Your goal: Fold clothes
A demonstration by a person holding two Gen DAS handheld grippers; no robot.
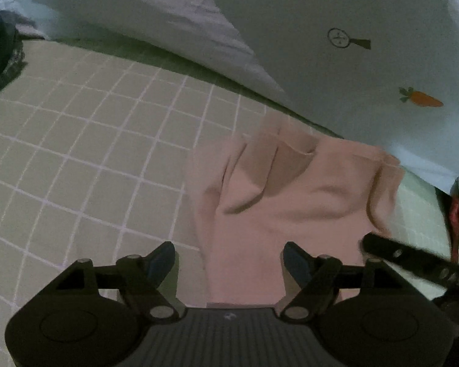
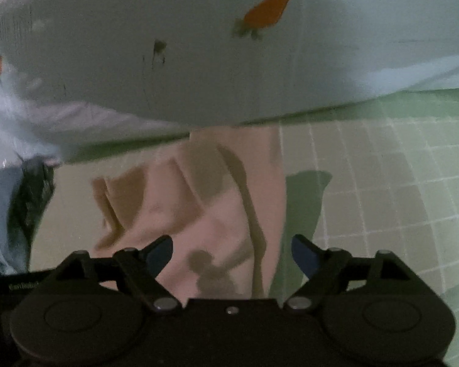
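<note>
Pink garment (image 1: 290, 202): rumpled on green grid sheet (image 1: 76, 153), just below white carrot-print quilt (image 1: 367, 70). Left gripper (image 1: 228, 260) and right gripper (image 2: 232, 253): both released, above garment.

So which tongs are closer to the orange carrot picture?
Probably the right. The right tongs hang open above the pink cloth, with the carrot looming large ahead. The left tongs, also open above the cloth, see it smaller, ahead and off to the right.
</note>
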